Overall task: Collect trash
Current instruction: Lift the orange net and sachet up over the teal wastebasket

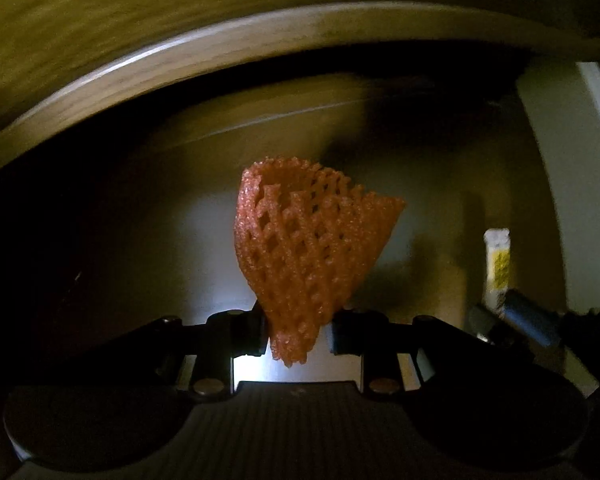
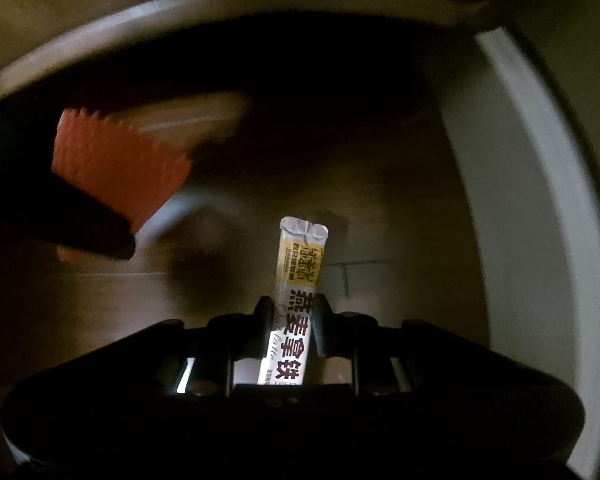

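Note:
My left gripper (image 1: 298, 330) is shut on an orange foam fruit net (image 1: 308, 248) that sticks up from between its fingers. My right gripper (image 2: 292, 320) is shut on a white and yellow drink-mix sachet (image 2: 298, 280) with dark Chinese lettering, held upright. In the right wrist view the orange net (image 2: 116, 164) shows blurred at the left, with the dark left gripper below it. In the left wrist view the sachet (image 1: 498, 268) and the right gripper (image 1: 516, 320) show at the right. Both grippers hang over a dim floor.
A wooden table edge (image 1: 180, 68) arcs across the top of both views, its underside dark. A pale upright panel or leg (image 2: 520, 200) stands at the right. The floor (image 2: 400, 240) below is dim and brownish with faint seams.

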Motion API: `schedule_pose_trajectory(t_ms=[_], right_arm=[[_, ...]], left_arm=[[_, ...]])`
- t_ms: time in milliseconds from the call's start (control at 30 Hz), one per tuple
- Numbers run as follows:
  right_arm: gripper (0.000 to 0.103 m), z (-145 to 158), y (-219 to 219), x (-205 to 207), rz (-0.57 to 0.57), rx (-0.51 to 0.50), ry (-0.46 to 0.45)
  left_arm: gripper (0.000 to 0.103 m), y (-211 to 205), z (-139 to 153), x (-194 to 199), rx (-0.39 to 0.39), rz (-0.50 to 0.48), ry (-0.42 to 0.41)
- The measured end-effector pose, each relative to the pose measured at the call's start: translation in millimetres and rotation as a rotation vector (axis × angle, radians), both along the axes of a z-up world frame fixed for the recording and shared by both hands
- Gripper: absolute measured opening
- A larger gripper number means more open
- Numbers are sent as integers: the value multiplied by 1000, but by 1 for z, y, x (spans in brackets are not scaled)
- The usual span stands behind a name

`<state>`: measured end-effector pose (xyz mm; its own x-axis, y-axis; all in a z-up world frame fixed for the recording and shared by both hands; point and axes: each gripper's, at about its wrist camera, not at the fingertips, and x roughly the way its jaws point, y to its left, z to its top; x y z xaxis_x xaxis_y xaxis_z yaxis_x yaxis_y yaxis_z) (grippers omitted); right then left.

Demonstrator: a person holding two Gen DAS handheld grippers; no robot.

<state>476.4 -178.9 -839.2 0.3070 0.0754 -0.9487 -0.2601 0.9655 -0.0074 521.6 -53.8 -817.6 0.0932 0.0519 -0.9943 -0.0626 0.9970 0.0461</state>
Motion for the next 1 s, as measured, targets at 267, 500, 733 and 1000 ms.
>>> schedule_pose_trajectory(t_ms=[267,500,733,1000], right_arm=[[20,127,-9,-25,19,92,-45],[20,273,-14,-39,59,147,-115],[20,433,-3,-58,145,209,-208],[20,581,16,-63,251,261,-338]], left_arm=[[26,0,115,-51,-30,23,-13],[26,3,256,-81,-71,21,-77],[26,2,412,-96,-71,17,-171],[26,20,555,-110,-54,48,-295]])
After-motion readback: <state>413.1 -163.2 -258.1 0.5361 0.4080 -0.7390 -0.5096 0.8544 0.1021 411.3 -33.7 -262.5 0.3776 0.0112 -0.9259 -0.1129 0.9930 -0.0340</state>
